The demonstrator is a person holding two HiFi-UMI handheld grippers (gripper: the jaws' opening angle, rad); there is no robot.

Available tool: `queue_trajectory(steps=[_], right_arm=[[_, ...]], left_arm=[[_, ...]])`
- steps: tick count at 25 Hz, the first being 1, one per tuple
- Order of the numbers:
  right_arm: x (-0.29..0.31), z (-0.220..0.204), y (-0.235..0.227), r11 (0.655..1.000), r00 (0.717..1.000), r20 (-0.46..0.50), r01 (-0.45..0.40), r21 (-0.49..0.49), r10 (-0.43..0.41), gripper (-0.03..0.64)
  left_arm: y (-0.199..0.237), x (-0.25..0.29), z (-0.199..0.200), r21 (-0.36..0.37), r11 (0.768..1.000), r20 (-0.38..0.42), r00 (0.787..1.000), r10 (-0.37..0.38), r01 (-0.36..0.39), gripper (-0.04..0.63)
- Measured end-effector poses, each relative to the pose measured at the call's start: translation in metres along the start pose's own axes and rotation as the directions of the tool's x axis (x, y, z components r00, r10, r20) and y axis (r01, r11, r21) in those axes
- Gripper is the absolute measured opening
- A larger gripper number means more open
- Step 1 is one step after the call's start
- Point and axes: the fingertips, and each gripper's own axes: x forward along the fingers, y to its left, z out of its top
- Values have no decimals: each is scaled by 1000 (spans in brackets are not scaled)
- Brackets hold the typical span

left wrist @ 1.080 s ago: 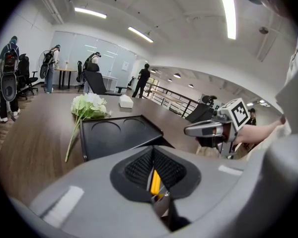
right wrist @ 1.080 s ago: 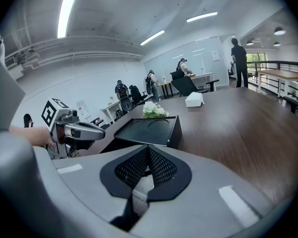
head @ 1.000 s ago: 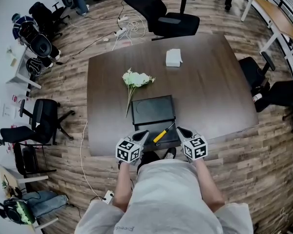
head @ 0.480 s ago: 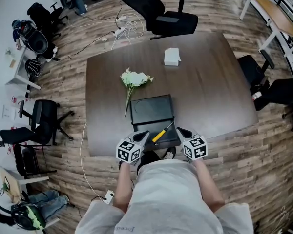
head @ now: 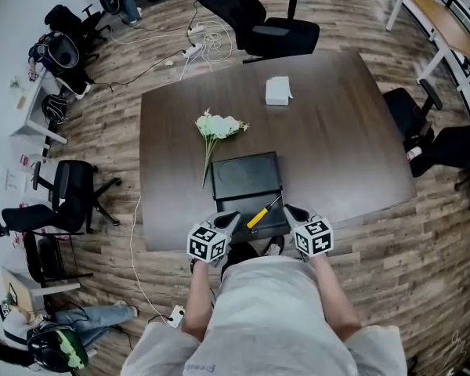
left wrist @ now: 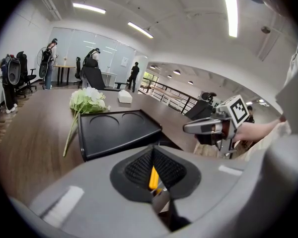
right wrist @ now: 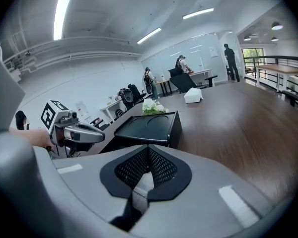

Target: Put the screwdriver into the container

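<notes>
The screwdriver [head: 258, 215], with a yellow handle and a thin shaft, slants between my two grippers over the near side of the black container [head: 247, 175]. My left gripper [head: 233, 218] is by the handle end. In the left gripper view its pads are shut with a yellow sliver of the screwdriver [left wrist: 153, 177] between them. My right gripper [head: 288, 210] is beside the shaft tip and is shut, with nothing between its pads [right wrist: 161, 170]. The container [left wrist: 114, 130] is a low black box whose top has two round recesses.
A bunch of white flowers [head: 218, 128] lies left of the container on the brown table [head: 337, 147]. A white tissue box [head: 278, 92] sits at the far side. Office chairs [head: 274, 30] stand behind and at the right [head: 411, 120]. Both grippers hover at the table's near edge.
</notes>
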Motion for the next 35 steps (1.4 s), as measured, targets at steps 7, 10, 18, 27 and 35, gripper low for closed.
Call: queue_trajectory(steps=[7,10,18,27,35], right_arm=[[1,-3,-4,999,1000,-16,13,30,-12,0],[0,-3,-4,999,1000,-23,13,39,-12,0],[5,-2,-4,999,999,-40,1,48,0,0],[7,0,0,1000,999,-42,-9,1,9,0],[3,1,-8,1000,1000,-30,3,9,-3,0]], left_arm=[[2,3,0,-3,1000,5,1000,-1,1,55],[1,3,1,-6,1000,4,1000,-3,3,55],[5,5,4,-7,1000,-1,1000,-5,5,55],[7,7,8,-4,1000,0,1000,-3,3,55],[10,12,11,-3,1000,-3,1000,0,0,55]])
